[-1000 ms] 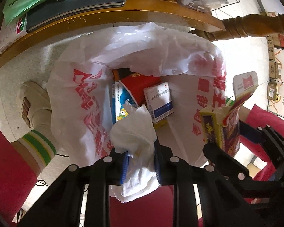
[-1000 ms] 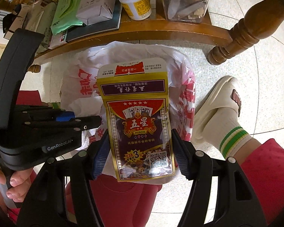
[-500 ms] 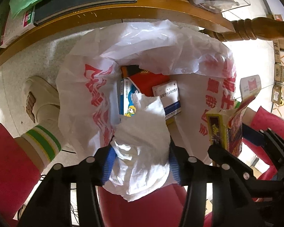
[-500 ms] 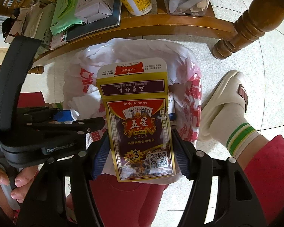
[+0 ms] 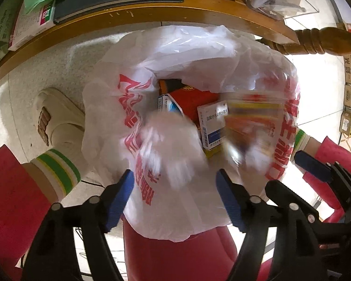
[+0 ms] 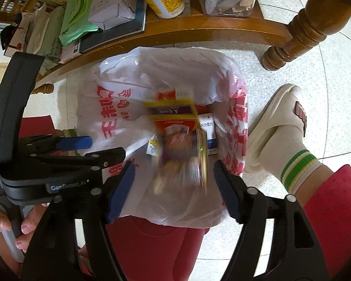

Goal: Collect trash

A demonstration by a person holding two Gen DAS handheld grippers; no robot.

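As both jaws were opening, the left gripper let the tissue blur free and the right gripper released the card box over the bag.

Black left gripper and right gripper with blue pads, silver screws, apparently "GenRobot" lettering; red trousers, green-striped white socks, cream slippers.

One white plastic bag with red print is seen. Inside it three boxes are counted, with one playing-card box and one tissue wad blurred above.
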